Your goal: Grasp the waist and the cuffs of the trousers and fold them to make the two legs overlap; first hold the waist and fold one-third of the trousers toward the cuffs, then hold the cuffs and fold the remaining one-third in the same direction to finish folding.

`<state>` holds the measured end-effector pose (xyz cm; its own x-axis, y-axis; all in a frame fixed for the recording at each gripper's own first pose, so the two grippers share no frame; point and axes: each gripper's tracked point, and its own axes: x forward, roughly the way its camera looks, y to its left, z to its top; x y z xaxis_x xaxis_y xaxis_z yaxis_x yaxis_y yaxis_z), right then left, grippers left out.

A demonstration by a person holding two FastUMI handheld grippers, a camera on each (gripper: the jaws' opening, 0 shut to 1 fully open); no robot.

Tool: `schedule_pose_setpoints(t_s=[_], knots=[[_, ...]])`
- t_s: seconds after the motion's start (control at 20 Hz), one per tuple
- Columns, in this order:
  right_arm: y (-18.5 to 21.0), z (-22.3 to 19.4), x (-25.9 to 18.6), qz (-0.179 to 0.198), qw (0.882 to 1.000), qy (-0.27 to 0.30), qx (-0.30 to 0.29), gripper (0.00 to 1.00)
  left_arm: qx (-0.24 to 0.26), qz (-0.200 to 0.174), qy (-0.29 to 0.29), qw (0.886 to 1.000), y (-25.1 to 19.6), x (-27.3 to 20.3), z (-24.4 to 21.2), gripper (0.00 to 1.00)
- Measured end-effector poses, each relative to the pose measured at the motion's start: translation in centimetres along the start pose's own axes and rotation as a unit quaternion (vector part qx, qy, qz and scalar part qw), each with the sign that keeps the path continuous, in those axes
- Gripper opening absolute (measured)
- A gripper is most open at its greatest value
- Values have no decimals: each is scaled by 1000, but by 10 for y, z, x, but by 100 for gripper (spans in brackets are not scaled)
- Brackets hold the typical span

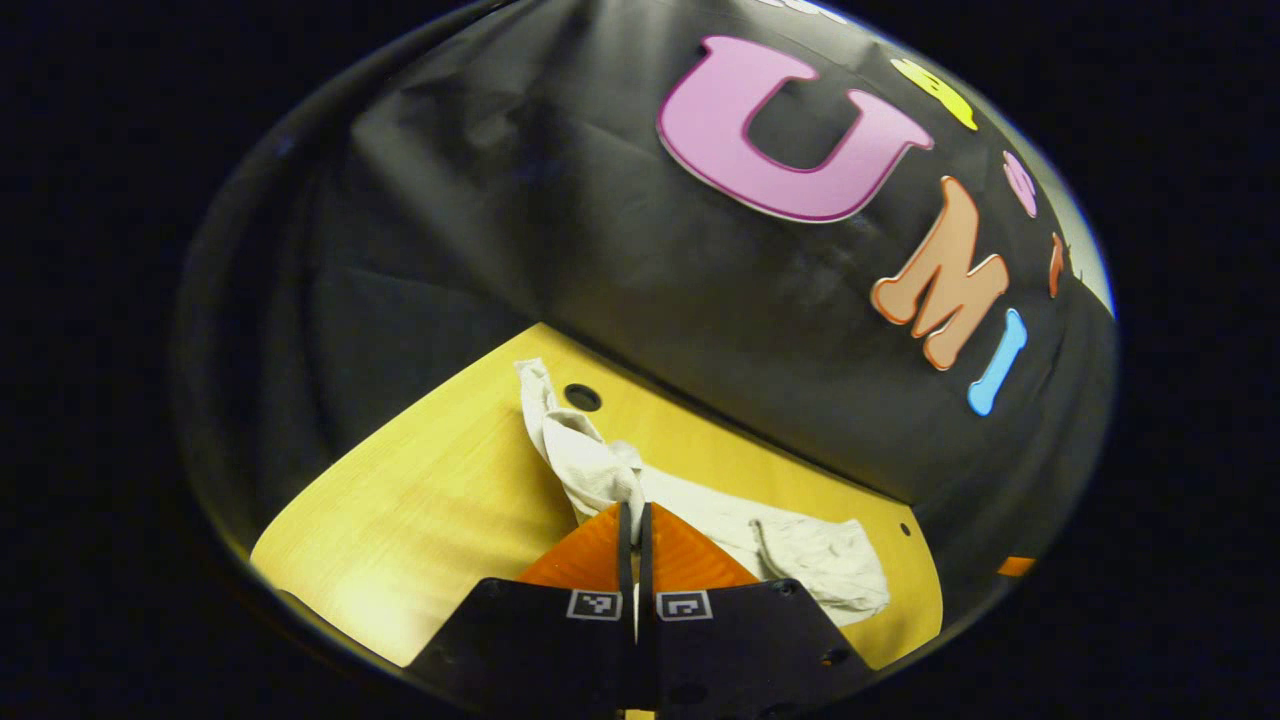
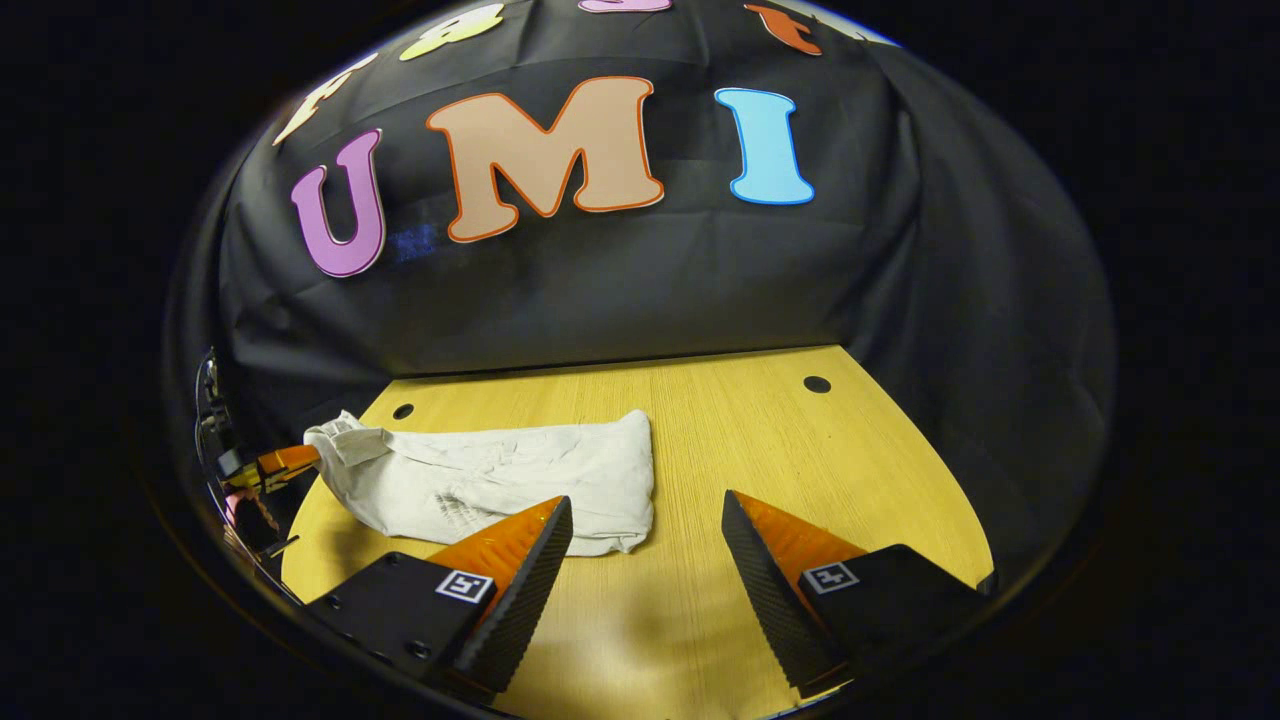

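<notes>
nearest us in the left gripper view, our left gripper (image 1: 634, 520) has its two fingers pressed together on a bunched fold of the pale trousers (image 1: 800, 550); the cloth rises to the fingertips and trails away toward the back edge of the wooden worktop (image 1: 420, 500), past a round hole (image 1: 582, 397) near that edge. in the right gripper view, our right gripper (image 2: 645, 520) stands spread wide, its fingers apart over bare wood at the front of the worktop, holding nothing. its left finger (image 2: 520, 560) overlaps the near hem of the trousers in the picture; we cannot tell if it touches. the trousers lie as a folded, rumpled band along the back left part of the worktop, one end lifted at the left edge where the other gripper pinches it. no containers stand on the worktop.
</notes>
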<state>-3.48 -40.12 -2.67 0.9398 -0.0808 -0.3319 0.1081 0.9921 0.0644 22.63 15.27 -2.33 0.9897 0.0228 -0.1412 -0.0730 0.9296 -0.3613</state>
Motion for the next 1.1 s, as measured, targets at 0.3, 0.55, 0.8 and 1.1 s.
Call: schedule_pose_setpoints(t_s=[0.3, 0.55, 0.8, 1.1], knots=[[-3, 5, 3, 1, 1000, -18, 14, 96, 18, -85, -8, 996, -122, -7, -7, 0], [-17, 9, 5, -5, 1000, -25, 5, 96, 58, -149, -13, 987, -217, 5, -15, 0], [-25, 9, 5, -7, 1000, -24, 3, 96, 114, -204, 9, 972, -303, 22, -58, 0], [-27, 7, 6, -5, 1000, -20, 9, 96, 172, -216, 71, 958, -332, 36, -141, 0]])
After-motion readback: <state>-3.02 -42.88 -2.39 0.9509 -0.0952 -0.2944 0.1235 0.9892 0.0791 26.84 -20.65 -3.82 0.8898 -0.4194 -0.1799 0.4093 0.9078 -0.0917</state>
